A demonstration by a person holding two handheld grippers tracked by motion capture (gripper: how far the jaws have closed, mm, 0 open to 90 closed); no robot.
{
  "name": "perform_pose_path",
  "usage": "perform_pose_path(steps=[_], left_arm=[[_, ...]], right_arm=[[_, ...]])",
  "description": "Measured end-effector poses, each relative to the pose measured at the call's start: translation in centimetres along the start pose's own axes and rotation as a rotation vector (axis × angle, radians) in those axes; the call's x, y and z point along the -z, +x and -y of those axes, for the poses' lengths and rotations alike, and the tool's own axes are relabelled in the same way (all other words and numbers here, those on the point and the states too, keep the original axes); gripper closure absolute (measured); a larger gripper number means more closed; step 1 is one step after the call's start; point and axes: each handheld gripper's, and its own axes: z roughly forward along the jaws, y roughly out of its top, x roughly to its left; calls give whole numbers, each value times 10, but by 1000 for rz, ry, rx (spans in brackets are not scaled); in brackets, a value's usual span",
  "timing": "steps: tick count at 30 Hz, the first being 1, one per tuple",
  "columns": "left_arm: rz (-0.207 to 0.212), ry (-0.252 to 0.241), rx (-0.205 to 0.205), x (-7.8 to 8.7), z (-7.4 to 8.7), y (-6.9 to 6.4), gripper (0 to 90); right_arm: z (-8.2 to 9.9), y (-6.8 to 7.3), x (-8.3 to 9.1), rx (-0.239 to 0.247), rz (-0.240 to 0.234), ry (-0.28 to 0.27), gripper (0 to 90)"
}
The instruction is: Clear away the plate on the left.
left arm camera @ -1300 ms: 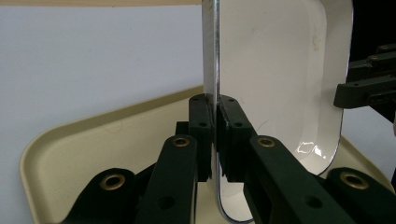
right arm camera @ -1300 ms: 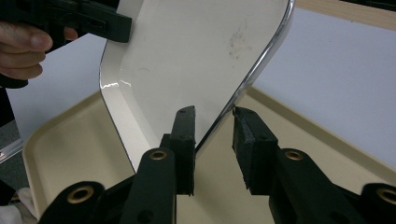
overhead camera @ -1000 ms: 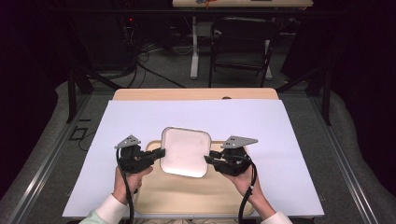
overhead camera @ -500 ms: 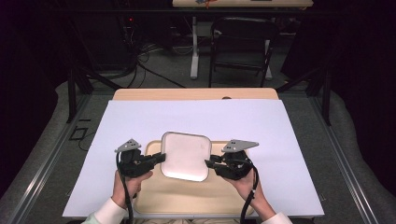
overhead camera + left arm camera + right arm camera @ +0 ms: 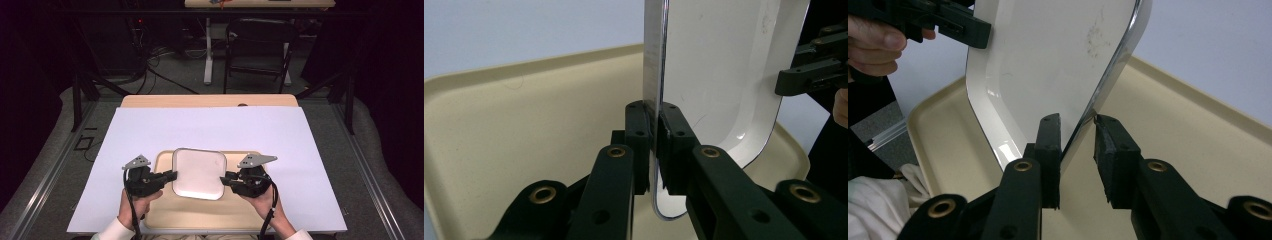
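At lower centre of the high view, a white square plate (image 5: 198, 173) sits over a beige tray (image 5: 200, 215). The left tongs (image 5: 653, 145) are clamped on its left rim. The right tongs (image 5: 1075, 150) straddle the right rim, spread apart with a gap showing. White paper (image 5: 210, 127) covers the tabletop (image 5: 210, 101), bare all round. Beyond, a dark chair (image 5: 257, 50) stands on grey floor.

white sheet (image 5: 210, 130) on table (image 5: 205, 100) | chair (image 5: 260, 45) behind | cables (image 5: 150, 60) on floor
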Motion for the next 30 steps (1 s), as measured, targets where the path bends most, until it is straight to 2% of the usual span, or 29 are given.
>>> perform_pose_path(steps=[14,24,30], left_arm=[[14,52,14,-4,12,-4,836],[30,85,10,-6,17,-5,832],[29,103,28,-7,23,-5,831]], right_arm=[[8,2,3,-27,-15,26,749],[14,2,2,-27,-21,55,754],[17,4,1,-37,-24,76,756]])
